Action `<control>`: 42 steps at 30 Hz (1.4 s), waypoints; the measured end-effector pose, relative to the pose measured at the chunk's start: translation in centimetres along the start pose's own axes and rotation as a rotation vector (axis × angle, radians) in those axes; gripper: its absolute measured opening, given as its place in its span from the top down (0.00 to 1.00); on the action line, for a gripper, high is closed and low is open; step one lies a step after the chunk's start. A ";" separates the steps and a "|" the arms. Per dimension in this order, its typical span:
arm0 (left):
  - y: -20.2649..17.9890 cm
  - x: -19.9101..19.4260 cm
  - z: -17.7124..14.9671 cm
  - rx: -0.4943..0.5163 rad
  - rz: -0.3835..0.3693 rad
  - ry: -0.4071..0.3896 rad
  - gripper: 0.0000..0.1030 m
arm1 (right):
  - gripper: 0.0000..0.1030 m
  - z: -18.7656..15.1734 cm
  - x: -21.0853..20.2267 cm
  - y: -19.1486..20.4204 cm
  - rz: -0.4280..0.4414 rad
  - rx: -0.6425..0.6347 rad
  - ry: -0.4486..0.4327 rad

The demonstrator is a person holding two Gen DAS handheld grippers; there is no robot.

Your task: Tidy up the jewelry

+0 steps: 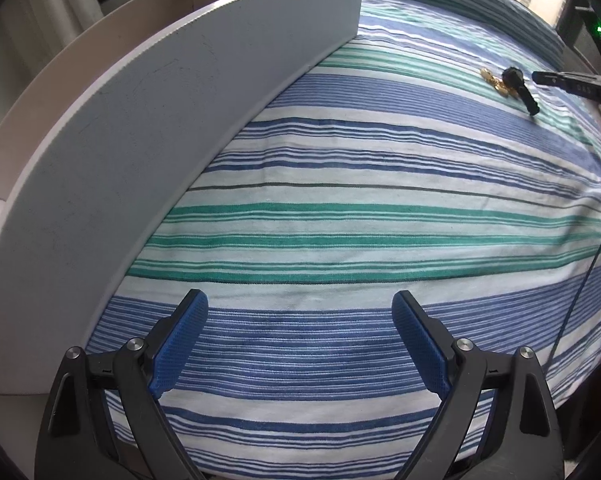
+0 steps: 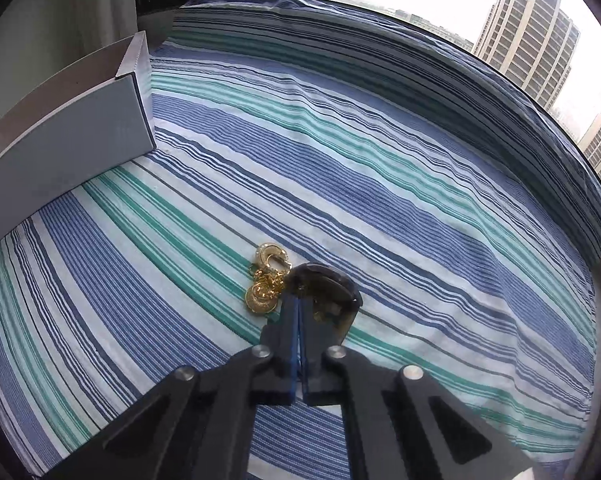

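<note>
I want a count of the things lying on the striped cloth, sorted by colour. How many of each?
Gold: 1 heap of jewelry; its pieces overlap, so I cannot count them singly.
Dark: 1 hair clip, beside the heap.
Grey: 1 box.
Total: 3.

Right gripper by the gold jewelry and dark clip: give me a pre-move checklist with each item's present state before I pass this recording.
1. Right gripper shut: ok, blue pads together.
2. Anything gripped between them: cannot tell; the tips sit at the edge of the dark tortoiseshell hair clip, contact hidden.
3. Cluster of gold jewelry in sight on the striped blue, green and white cloth: ok, lying loose left of the tips.
4. Open grey cardboard box reachable: ok, standing at the cloth's far left; contents hidden.
5. Left gripper free: ok, open and empty beside the box wall.
</note>
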State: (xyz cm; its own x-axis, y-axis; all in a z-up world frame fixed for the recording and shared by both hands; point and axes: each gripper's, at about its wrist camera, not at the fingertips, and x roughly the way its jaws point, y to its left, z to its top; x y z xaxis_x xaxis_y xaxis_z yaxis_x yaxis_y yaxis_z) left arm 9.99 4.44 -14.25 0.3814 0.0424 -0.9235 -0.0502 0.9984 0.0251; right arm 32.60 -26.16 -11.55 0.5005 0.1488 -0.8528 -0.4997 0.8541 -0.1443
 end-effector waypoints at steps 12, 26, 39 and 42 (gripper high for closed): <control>-1.5 0.0 -0.1 0.050 -0.017 -0.006 0.09 | 1.00 -9.6 -8.1 3.2 0.075 0.164 -0.003; -4.5 -0.5 0.8 0.095 -0.037 -0.007 0.09 | 0.69 -6.7 -5.3 2.0 0.094 0.242 -0.092; -1.3 -0.6 0.3 0.036 -0.008 -0.006 0.09 | 0.90 -3.5 -0.1 0.1 0.069 0.138 0.031; -1.6 0.3 1.0 0.045 -0.016 0.008 0.09 | 0.90 -6.6 -2.9 2.2 0.042 0.124 0.081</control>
State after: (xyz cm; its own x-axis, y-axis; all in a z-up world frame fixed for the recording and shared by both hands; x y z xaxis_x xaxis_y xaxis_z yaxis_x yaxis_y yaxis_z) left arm 11.09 2.85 -14.15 0.3747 0.0265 -0.9268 -0.0021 0.9996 0.0278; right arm 25.39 -27.99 -12.67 0.4204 0.1490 -0.8950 -0.4254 0.9036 -0.0494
